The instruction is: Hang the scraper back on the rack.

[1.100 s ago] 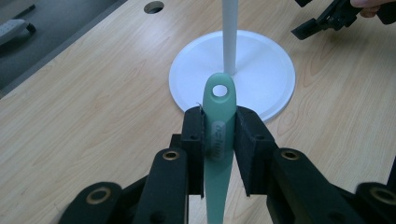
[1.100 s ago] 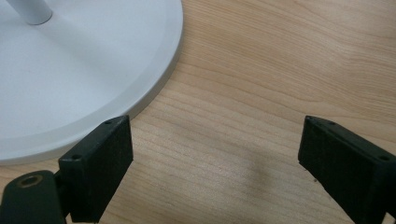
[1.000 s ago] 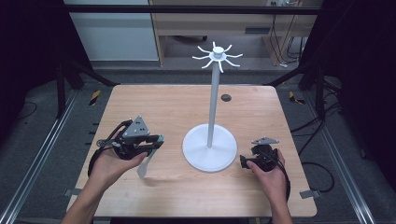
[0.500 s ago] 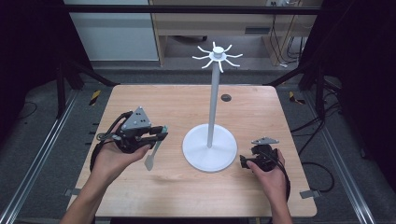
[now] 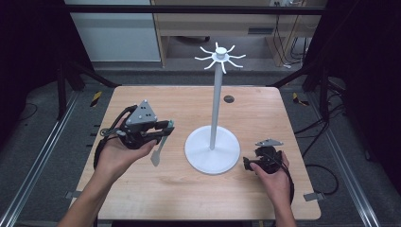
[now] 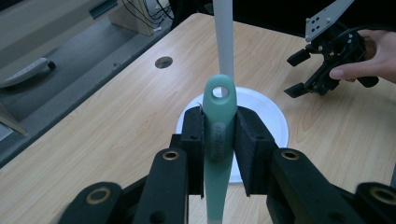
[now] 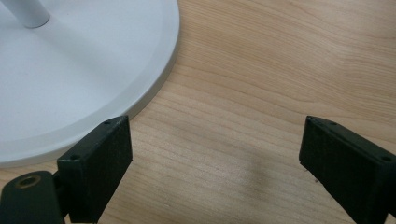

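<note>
Spatula (image 5: 159, 146), teal-handled, is seen from the high view clamped in the left gripper (image 5: 161, 130) and has been raised off the wooden table (image 5: 142, 198) since a second ago, its blade hanging down beside the white stand (image 5: 215, 113). From the left gripper view, the handle (image 6: 218, 121) is pinched between the jaws, its hanging hole facing the pole, so hooking onto the prongs (image 5: 220, 57) is judged to come next. From the right gripper view, the right gripper (image 7: 212, 163) is shown wide and empty, beside the stand's base (image 7: 93, 74).

A wooden table (image 5: 142, 198) bears a white stand's round base (image 5: 212, 152).
</note>
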The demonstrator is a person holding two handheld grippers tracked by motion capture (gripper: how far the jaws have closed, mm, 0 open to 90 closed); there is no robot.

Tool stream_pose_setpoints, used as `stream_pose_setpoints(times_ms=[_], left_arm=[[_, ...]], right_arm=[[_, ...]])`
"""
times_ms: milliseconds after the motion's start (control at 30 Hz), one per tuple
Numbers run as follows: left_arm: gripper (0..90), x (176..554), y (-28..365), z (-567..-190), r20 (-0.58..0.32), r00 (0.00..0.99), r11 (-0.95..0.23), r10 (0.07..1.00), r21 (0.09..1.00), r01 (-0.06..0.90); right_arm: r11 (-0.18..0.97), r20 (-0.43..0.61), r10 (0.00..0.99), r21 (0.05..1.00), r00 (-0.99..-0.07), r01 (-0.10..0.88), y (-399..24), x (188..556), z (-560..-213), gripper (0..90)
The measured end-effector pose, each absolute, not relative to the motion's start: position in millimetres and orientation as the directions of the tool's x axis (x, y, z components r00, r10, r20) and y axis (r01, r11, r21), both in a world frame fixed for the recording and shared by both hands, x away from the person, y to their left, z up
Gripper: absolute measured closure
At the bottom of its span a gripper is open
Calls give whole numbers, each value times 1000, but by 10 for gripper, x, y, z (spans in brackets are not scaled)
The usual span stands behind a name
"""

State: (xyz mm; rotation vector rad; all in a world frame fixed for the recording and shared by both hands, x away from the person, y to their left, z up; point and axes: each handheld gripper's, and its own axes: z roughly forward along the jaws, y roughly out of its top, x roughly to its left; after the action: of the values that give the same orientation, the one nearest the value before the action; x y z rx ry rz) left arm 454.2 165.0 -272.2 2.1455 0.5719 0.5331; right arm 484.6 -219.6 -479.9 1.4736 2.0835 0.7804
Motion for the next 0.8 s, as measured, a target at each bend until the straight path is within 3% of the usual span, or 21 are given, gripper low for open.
stream_pose_setpoints(times_ms=[800], left_arm=[[742, 4540, 1332, -2190, 199, 795, -492, 574, 859, 140]], right_arm=[[239, -39, 952, 712, -302, 661, -2218, 4833, -4756, 72]])
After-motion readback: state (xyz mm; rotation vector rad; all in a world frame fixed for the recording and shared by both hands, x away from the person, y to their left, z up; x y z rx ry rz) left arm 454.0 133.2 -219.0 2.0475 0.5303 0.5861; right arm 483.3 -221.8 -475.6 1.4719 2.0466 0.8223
